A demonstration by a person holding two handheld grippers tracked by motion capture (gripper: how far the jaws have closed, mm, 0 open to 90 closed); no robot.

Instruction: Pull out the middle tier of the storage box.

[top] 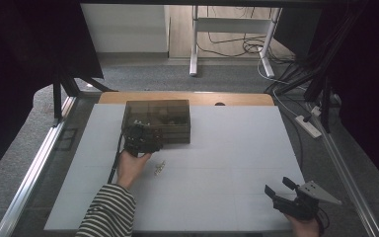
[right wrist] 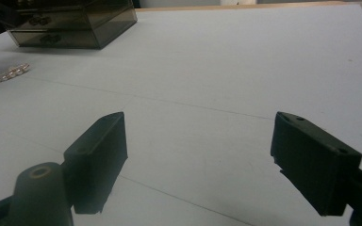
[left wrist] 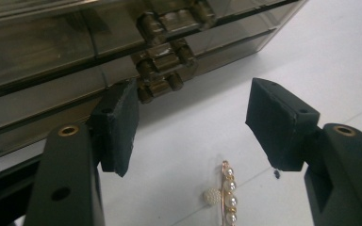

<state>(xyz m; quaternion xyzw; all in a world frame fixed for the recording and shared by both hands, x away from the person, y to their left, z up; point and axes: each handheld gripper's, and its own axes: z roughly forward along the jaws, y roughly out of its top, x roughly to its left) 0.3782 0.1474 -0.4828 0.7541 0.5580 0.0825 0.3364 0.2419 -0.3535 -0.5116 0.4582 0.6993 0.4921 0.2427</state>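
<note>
here, your left gripper (top: 140,139) sits at the front of the smoky, see-through drawer box (top: 156,120) near the table's (top: 227,163) far left, jaws spread apart with one pad just beside the lower drawer's handle (left wrist: 162,70). a pearl hair clip (top: 159,168) lies on the table just beside that hand, near the box. your right gripper (top: 282,186) rests well apart at the near right edge, jaws wide and gripping nothing.

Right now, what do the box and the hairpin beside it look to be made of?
Box: likely smoky brown acrylic or similar hard plastic, glossy; its contents and drawer edges show through the walls, and the knobs look moulded. Hairpin: gold-toned wire, probably metal, strung with shiny white pearl-like beads, possibly imitation.
</note>
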